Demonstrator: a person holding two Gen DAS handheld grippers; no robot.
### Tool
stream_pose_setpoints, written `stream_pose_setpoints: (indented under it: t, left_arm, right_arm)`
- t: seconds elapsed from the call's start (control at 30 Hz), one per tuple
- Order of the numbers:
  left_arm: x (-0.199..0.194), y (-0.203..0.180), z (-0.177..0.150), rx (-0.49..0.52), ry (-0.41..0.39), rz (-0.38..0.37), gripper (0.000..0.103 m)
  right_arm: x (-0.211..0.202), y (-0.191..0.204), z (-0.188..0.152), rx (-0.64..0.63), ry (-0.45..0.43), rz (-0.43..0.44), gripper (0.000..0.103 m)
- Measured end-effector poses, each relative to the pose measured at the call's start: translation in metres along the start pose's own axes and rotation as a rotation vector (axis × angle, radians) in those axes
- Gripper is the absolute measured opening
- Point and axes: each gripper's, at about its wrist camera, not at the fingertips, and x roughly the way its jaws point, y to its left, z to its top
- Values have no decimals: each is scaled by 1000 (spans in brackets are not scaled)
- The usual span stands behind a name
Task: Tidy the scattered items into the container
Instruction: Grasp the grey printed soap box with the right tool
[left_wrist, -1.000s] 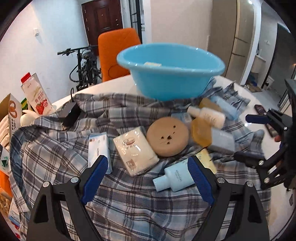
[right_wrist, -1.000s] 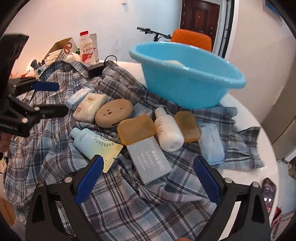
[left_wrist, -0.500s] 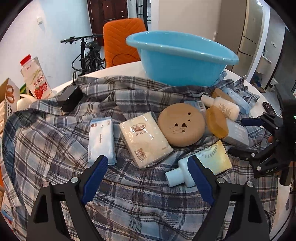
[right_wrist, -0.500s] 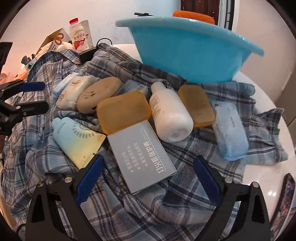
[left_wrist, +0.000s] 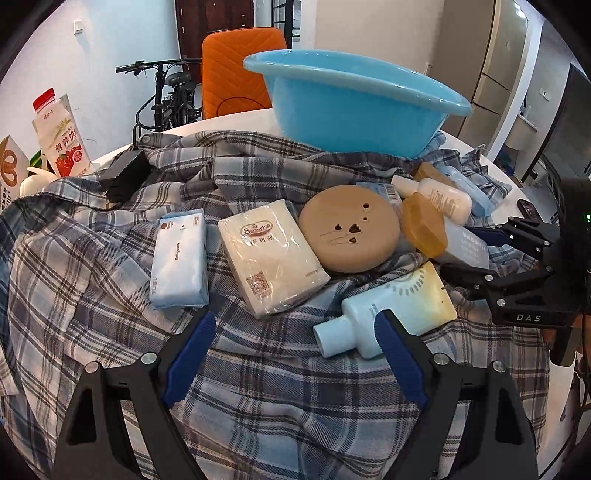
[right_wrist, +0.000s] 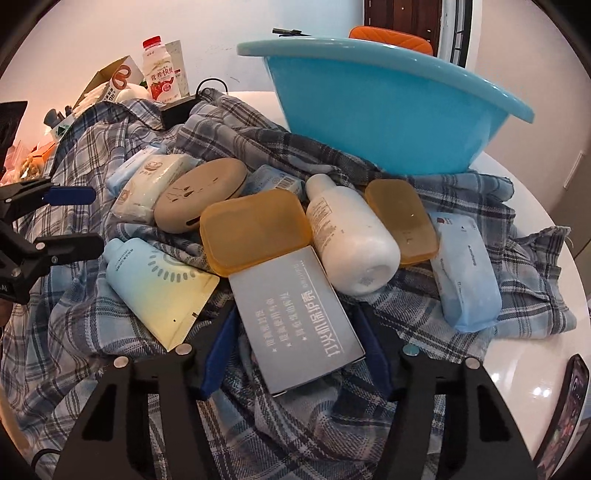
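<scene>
Grey flat box (right_wrist: 297, 317) — lying on the plaid shirt (right_wrist: 258, 424) spread over the table, in front of the blue basin (right_wrist: 388, 122).

Matte grey card, white lettering, far end tucked under an amber soap case (right_wrist: 255, 230). Judged light, stiff and crushable; best taken by its two long edges. Right tool (right_wrist: 297, 354) straddles the near end, jaws closing, contact with the edges not clear — left tool (left_wrist: 291, 354) wide and empty, short of the cream tissue pack (left_wrist: 271, 254).
</scene>
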Motion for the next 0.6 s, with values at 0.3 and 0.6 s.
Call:
stream_pose_setpoints:
  t: [0.3,0.6]
  left_arm:
    - [-1,10,-4,-37,-1,-7,90]
    - [4,21,-6,-83,8,-25,90]
  right_arm:
    - [-4,0,-2,-9,1,18,50]
    - [-18,9,-5,-21,-20,11,47]
